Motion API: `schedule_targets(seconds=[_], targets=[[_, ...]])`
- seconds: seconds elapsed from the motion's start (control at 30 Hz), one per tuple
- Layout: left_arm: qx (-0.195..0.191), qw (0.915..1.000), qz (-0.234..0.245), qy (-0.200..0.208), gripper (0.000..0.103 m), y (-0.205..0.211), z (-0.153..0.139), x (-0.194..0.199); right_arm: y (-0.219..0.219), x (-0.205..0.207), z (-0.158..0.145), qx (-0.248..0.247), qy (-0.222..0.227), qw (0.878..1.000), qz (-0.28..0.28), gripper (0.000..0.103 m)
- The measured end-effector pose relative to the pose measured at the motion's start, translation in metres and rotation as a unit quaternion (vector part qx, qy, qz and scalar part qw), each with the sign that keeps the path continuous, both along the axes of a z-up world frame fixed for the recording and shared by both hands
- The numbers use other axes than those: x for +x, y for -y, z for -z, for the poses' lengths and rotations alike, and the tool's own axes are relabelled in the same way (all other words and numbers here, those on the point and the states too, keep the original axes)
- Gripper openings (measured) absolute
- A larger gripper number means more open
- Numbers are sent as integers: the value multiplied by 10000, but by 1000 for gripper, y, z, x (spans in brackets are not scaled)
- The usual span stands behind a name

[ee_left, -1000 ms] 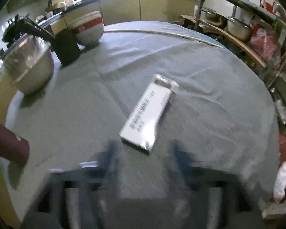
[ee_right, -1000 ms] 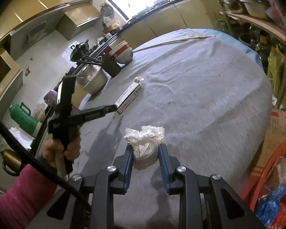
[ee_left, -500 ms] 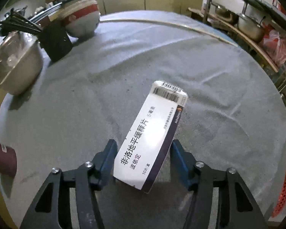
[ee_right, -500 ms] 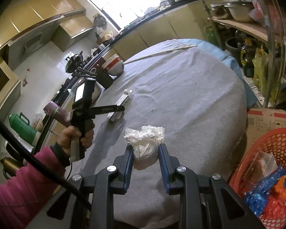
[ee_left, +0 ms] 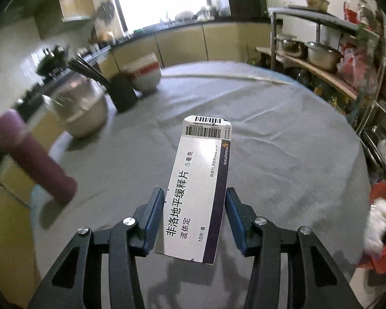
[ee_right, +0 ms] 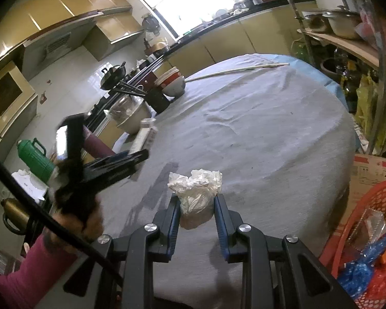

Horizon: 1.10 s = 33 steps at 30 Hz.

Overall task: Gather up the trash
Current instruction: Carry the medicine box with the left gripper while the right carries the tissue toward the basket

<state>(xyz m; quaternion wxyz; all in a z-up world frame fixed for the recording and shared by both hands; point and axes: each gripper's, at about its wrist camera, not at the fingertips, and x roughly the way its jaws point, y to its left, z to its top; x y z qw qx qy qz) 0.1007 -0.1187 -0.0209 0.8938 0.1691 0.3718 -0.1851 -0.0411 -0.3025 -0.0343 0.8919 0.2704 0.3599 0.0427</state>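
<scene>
Left gripper (ee_left: 194, 219) has just closed on the medicine box (ee_left: 200, 193), mid-frame above the table (ee_left: 283, 154). Right gripper (ee_right: 196, 215) clamps a crumpled tissue (ee_right: 196, 197). Right pad contact looks marginal; box may slip en route to the red basket (ee_right: 368, 206), lower right.

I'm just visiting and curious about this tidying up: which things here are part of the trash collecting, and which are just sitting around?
Part of the job:
- medicine box, clamped in the left gripper, whose jaws have just been closing
- crumpled tissue, clamped in the right gripper
- red basket with wrappers inside

Just lying about:
- steel pot
- bowls
- purple flask
- long stick
</scene>
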Motion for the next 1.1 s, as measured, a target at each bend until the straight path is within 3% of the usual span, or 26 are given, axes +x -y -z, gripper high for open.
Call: schedule_targets(seconds=[0.2,0.5,1.1], targets=[[79,9987,-85,489,50,-9,-25,-51,-7,-10,-13,-84,176,9998,25,28],[35,9977,-171,654,50,-8,-44,-92,-6,-29,-33,-168,434,9989,69,28],[-7,9971,-151,747,50,9,-62,-134,7,-60,-50,-154,768,9969,107,28]])
